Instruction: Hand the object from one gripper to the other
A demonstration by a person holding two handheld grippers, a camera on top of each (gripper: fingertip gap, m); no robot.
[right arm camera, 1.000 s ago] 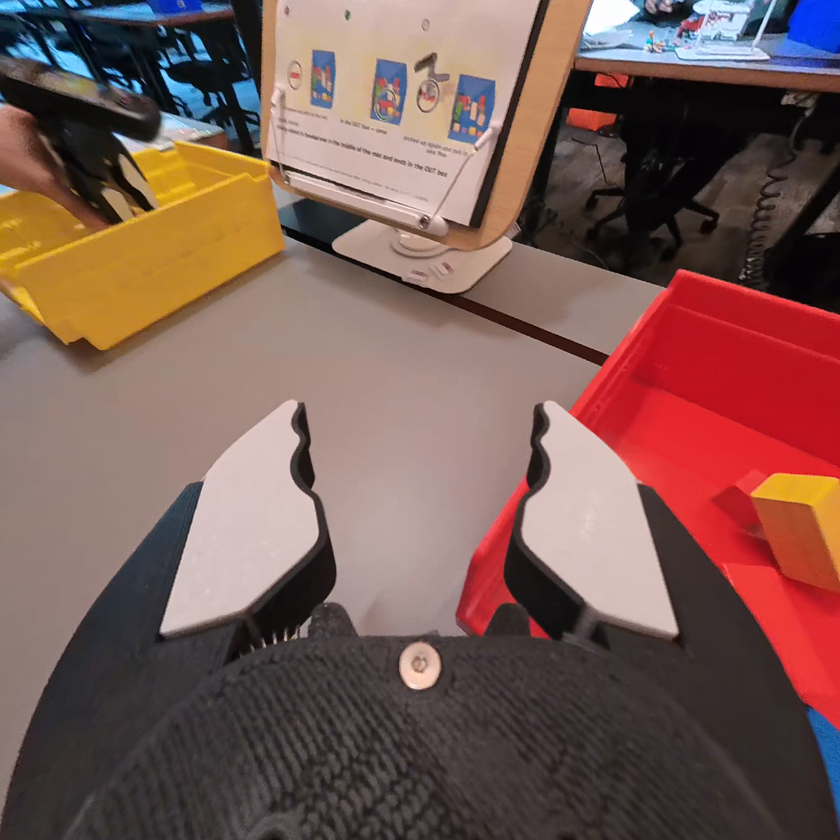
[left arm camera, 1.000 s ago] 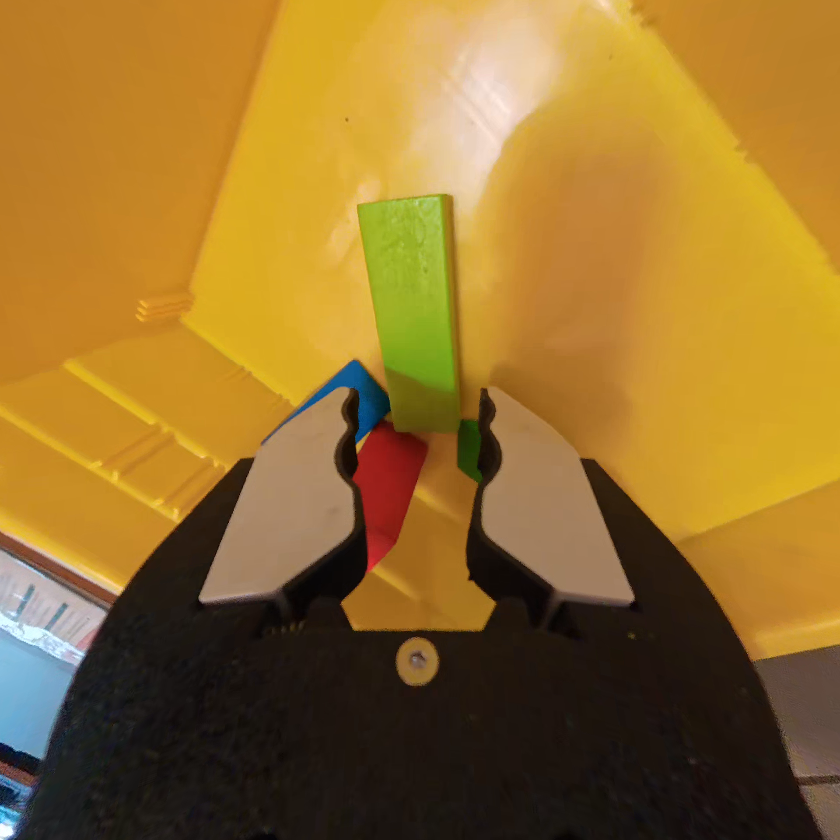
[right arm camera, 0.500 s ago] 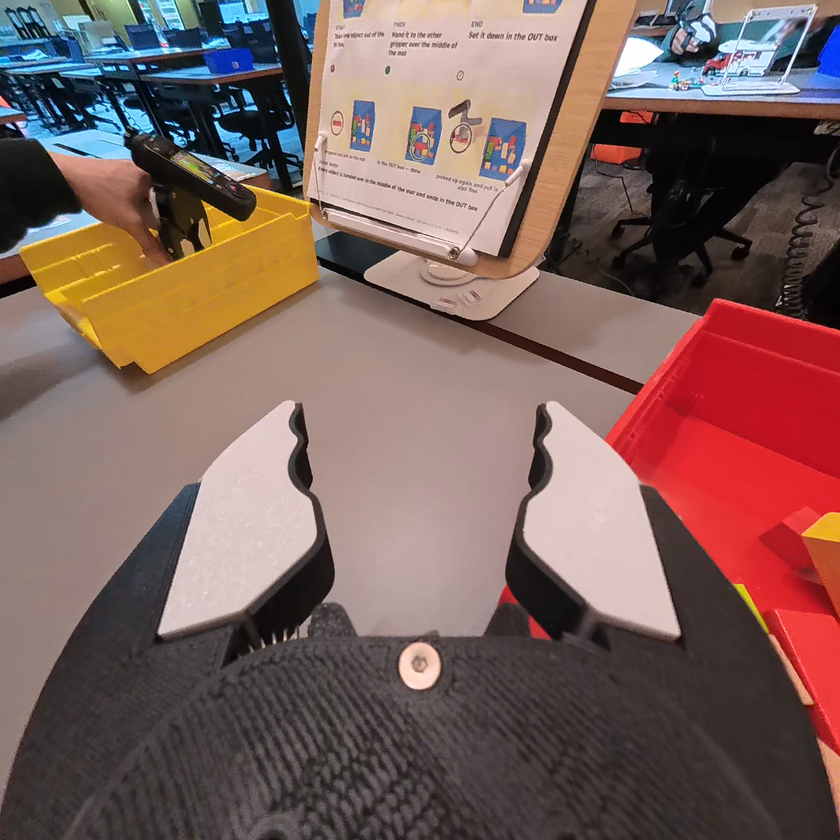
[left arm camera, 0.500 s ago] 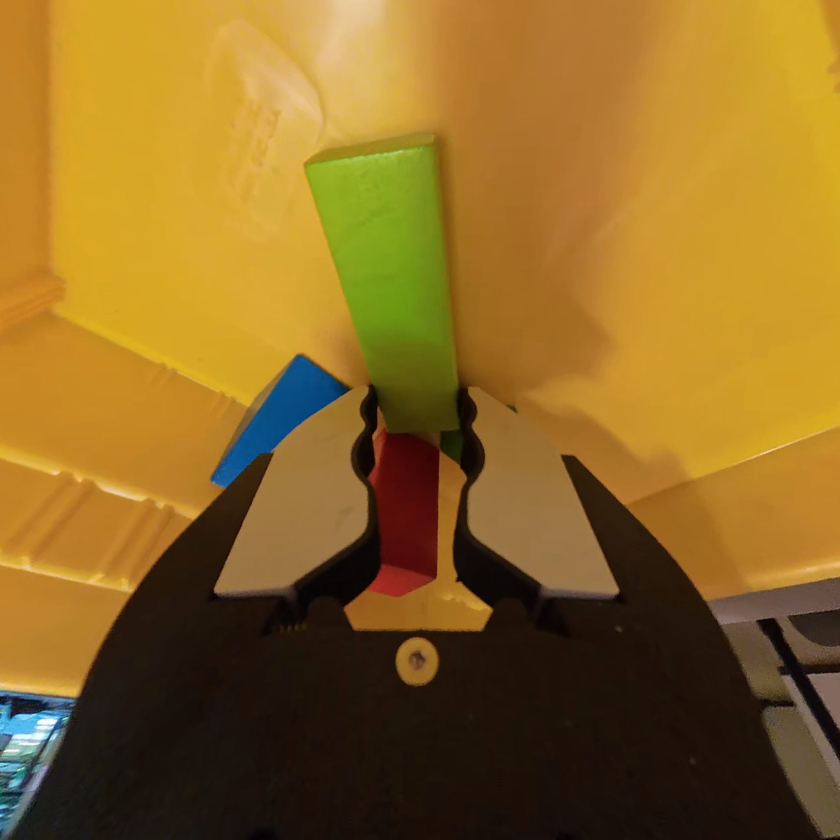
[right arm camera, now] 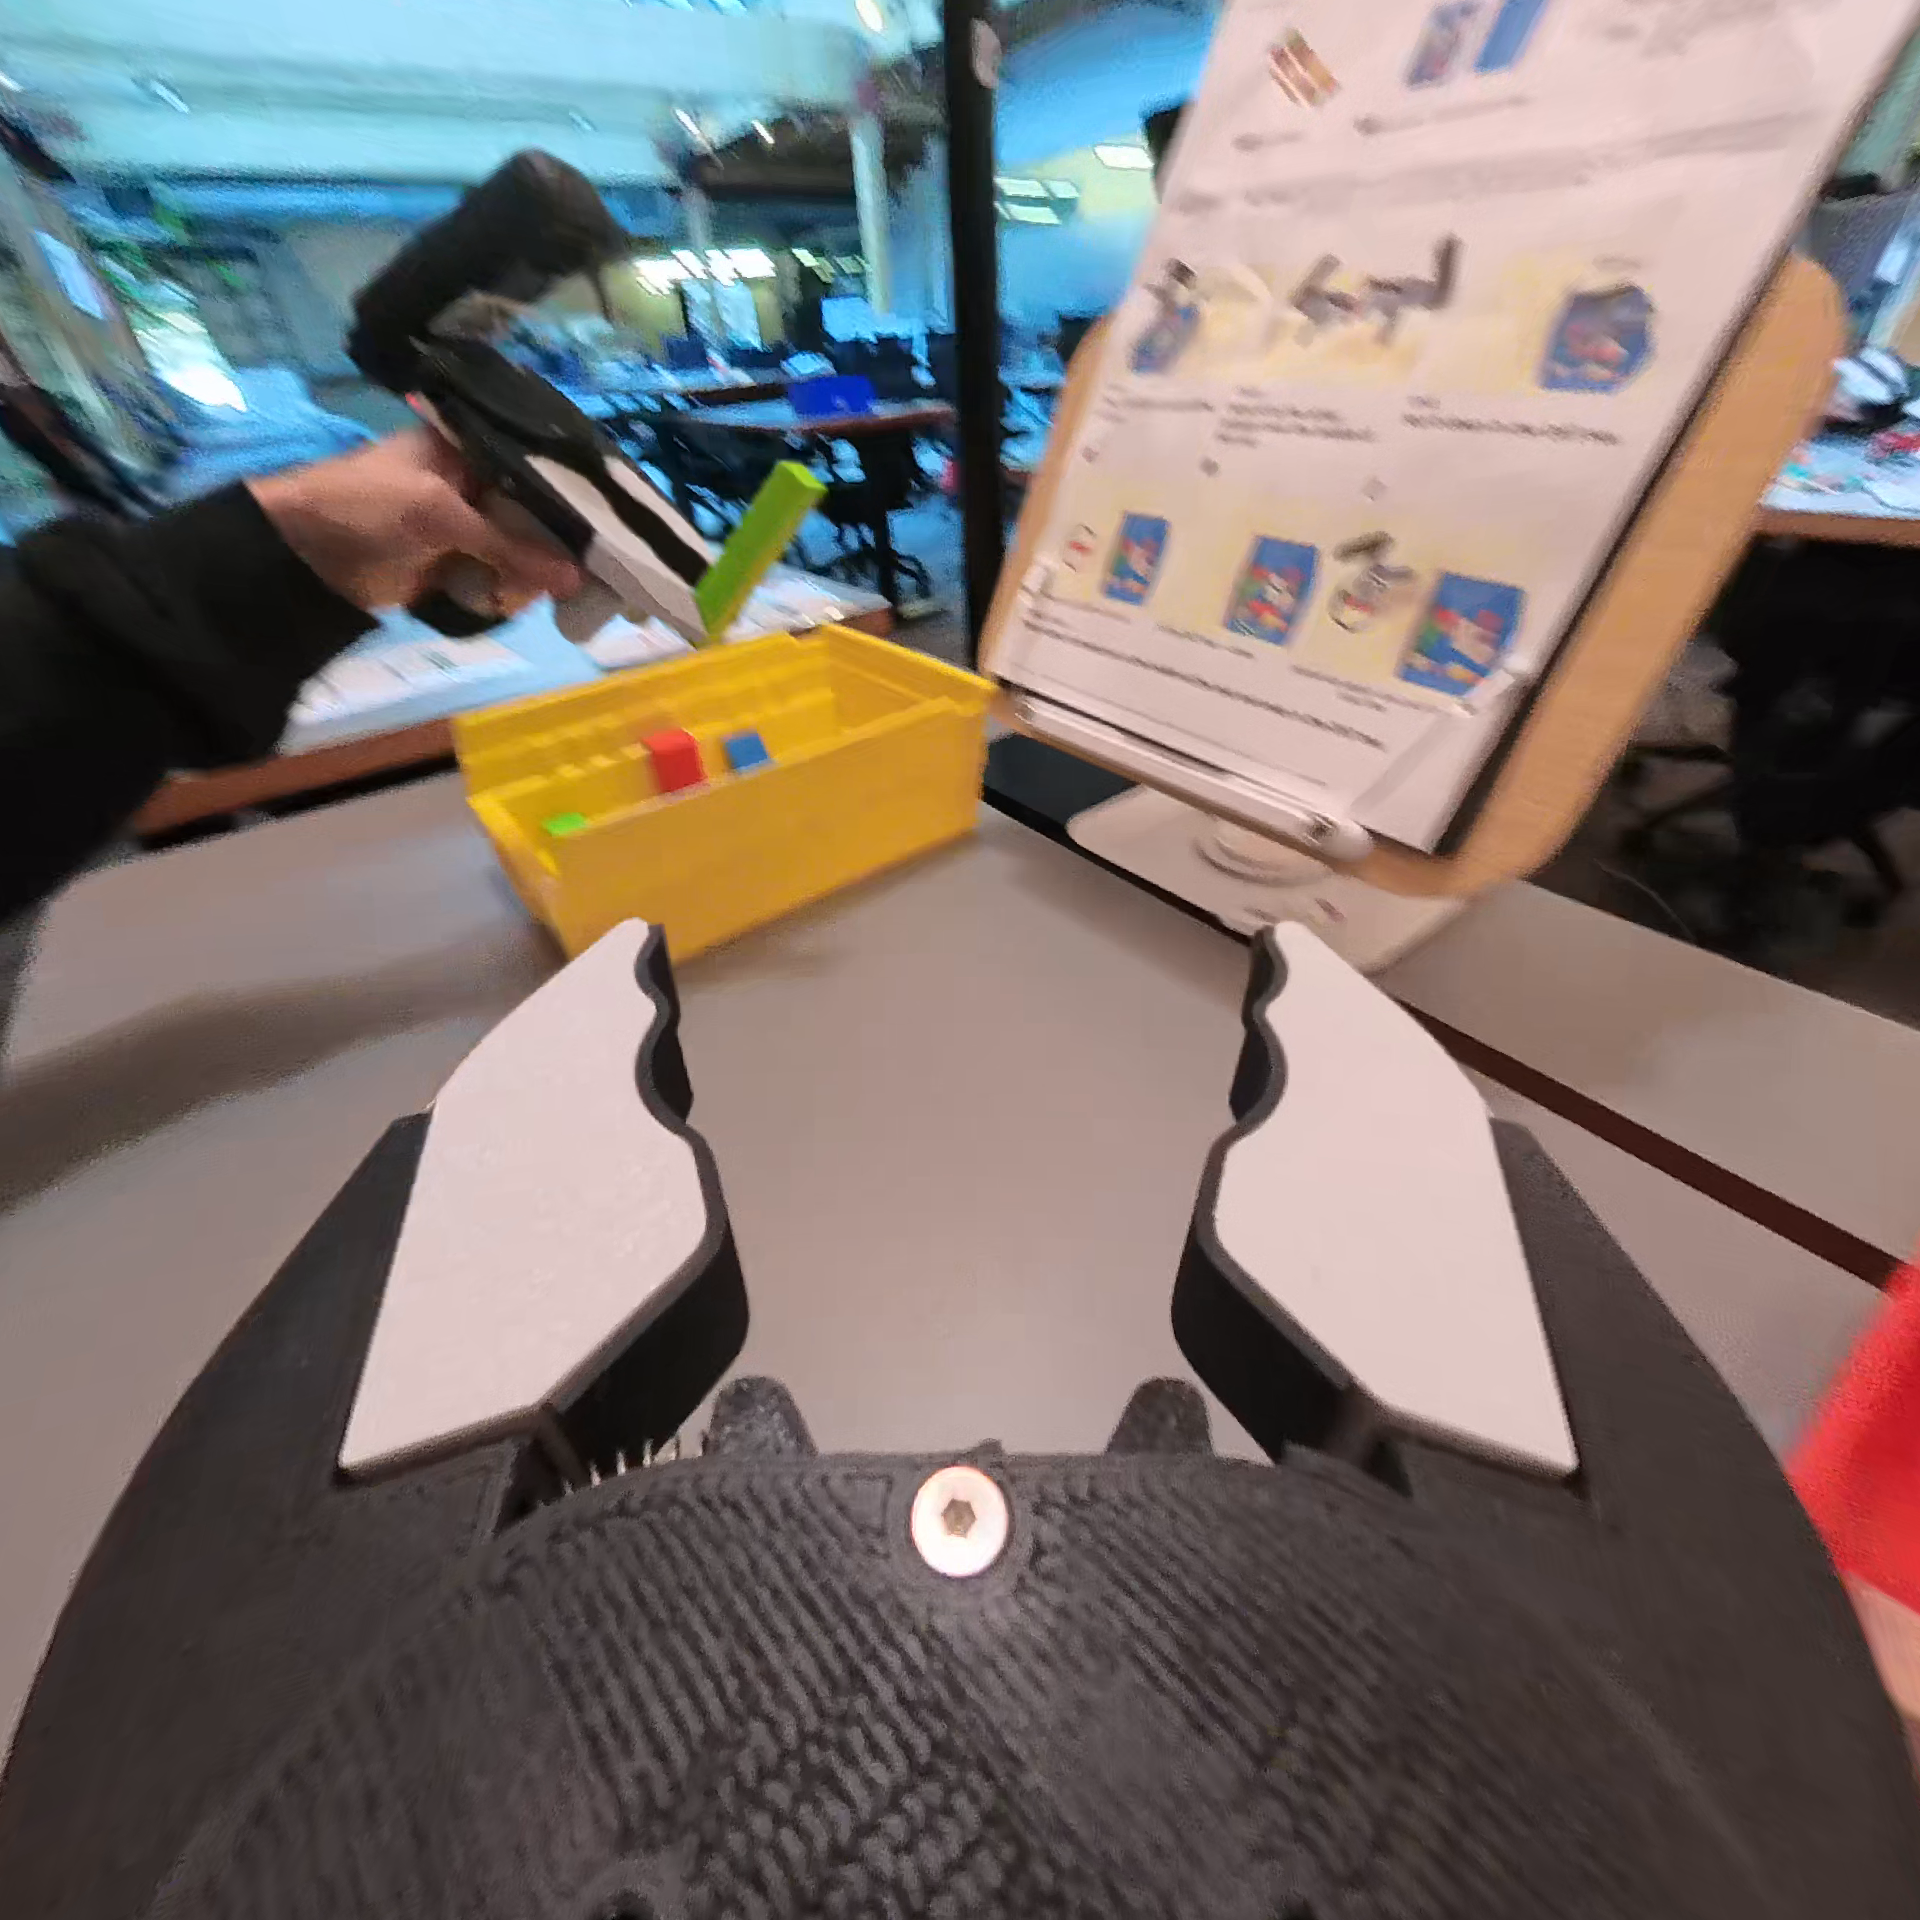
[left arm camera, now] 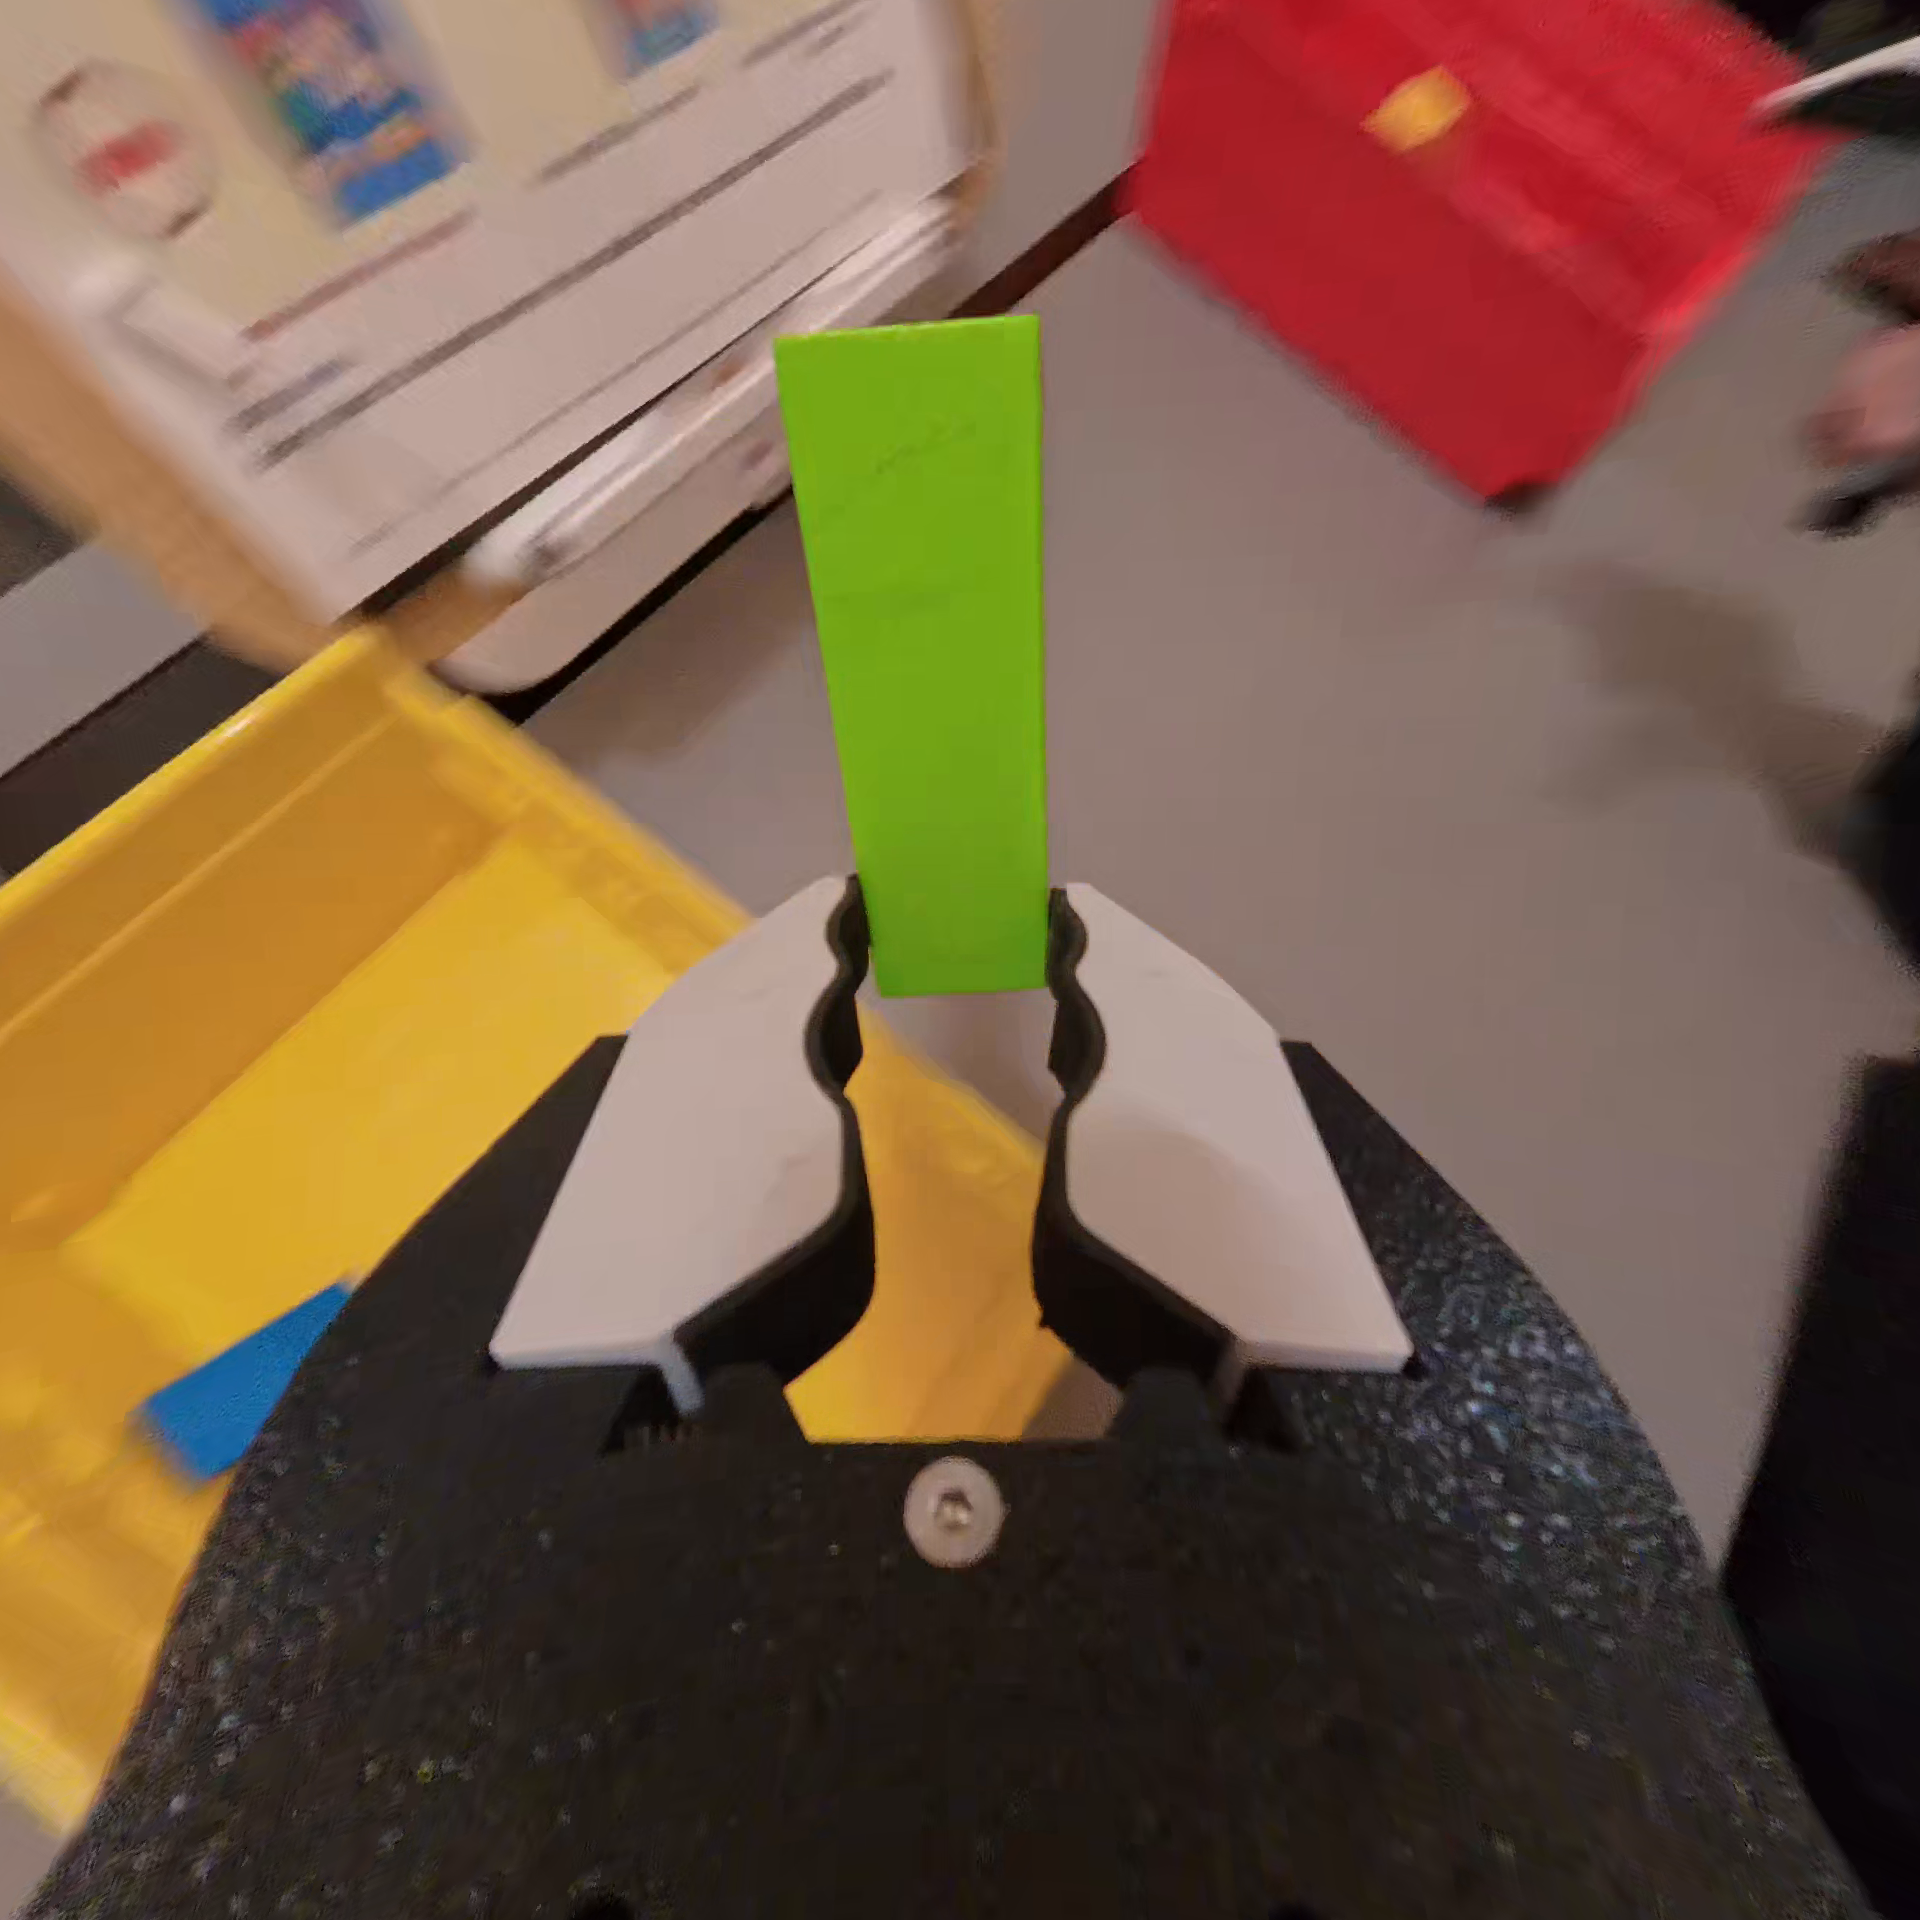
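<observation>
Green block [left arm camera: 925, 644]: long flat plank, pinched at its lower end between the left gripper [left arm camera: 956, 935] pads, projecting straight ahead (clear above the yellow bin [left arm camera: 312, 935] below-left). Right gripper [right arm camera: 961, 997]: jaws wide, empty, well apart from the block. Status: pickup done; approach, transfer and release outstanding.

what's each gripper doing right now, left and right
Left gripper: closed on the lower end of the green block, lifted above the yellow bin.
Right gripper: open, holding nothing, above the grey table.
</observation>
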